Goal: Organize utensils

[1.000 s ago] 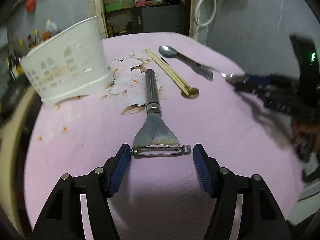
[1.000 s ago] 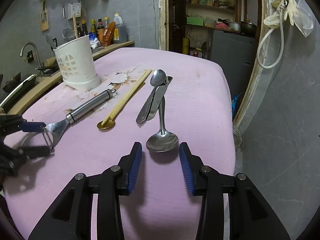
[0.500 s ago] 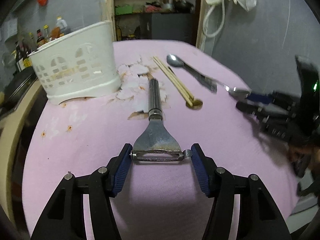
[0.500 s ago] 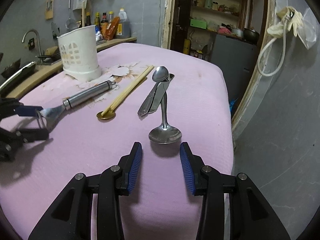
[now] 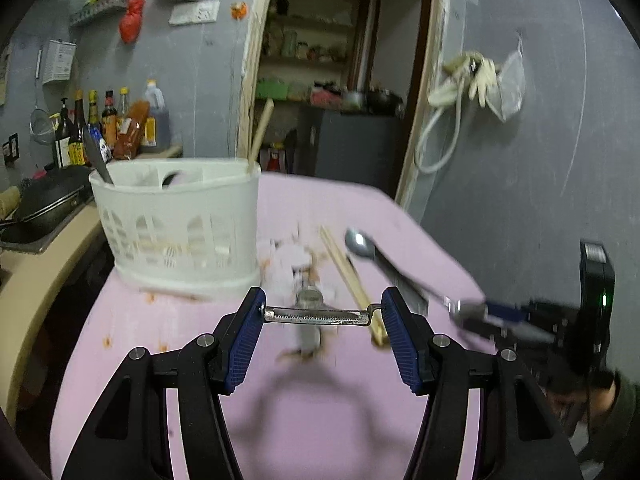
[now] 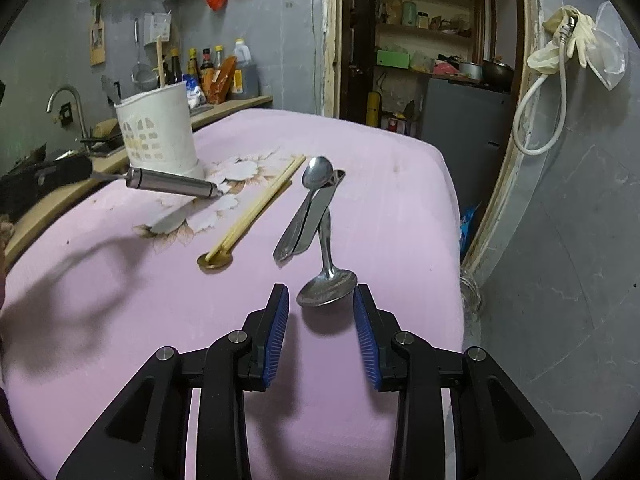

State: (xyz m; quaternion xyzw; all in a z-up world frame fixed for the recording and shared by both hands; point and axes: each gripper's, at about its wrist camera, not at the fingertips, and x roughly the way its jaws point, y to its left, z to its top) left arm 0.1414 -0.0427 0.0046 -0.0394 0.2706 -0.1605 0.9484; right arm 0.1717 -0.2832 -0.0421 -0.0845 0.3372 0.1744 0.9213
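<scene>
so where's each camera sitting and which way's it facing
Left wrist: sits on the left gripper, looking along its fingers over the pink table toward the white basket; the peeler is clamped between its fingers, and the other gripper shows at right.
Right wrist: sits on the right gripper, facing across the table toward the doorway; a spoon is between its fingers.
Shared: basket, peeler, chopsticks, spoon.

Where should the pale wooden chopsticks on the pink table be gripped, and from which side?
Around mid-length, from straight above, with the fingers closing across both sticks. The pale wooden chopsticks lie flat and side by side, so a crosswise pinch should keep the pair together. Their near tips rest on a gold disc; the steel knife lies apart on their right.
</scene>
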